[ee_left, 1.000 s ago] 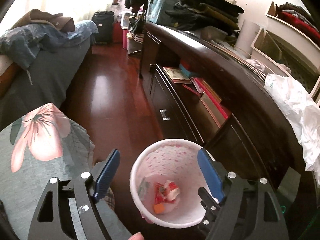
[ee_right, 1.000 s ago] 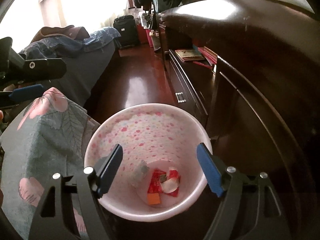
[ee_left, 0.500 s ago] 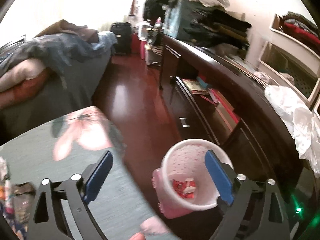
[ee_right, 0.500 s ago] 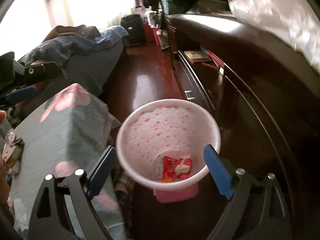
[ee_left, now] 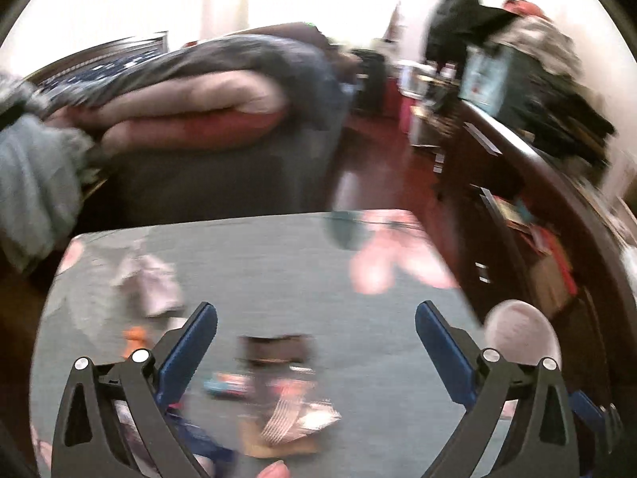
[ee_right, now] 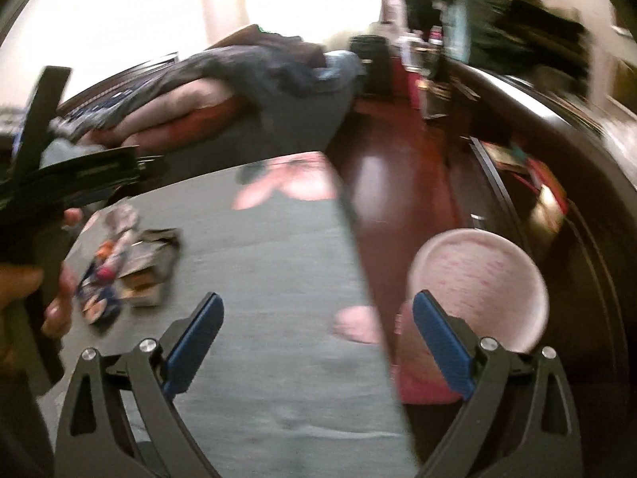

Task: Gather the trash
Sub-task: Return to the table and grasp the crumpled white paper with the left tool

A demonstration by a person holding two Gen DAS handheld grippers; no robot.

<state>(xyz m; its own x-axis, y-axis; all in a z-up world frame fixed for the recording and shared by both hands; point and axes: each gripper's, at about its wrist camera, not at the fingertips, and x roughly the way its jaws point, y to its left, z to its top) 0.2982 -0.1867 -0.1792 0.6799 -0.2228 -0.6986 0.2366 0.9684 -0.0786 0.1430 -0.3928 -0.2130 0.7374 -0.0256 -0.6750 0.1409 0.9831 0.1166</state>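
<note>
The trash still to be collected is a loose cluster of wrappers [ee_left: 278, 402] lying on the grey floral-covered worktop [ee_left: 278, 263]; in our left wrist view it sits at about six o'clock, between and just beyond the left tongs [ee_left: 316, 342]. Motion blur hides what each piece is, though we make out a dark packet, a striped one and a small orange scrap at eight o'clock. From the right wrist view the same pile [ee_right: 131, 271] lies at nine o'clock, close to our left hand [ee_right: 47, 298]. Both pairs of tongs have just been opening, and nothing lies between the blades: the left stands spread wide, and the right tongs [ee_right: 318, 334] likewise, over bare cloth. The pink speckled bin [ee_right: 477, 286] stands on the floor off the worktop's edge at four o'clock. We judge the job partway: several wrappers are left to pick up and carry over.
</note>
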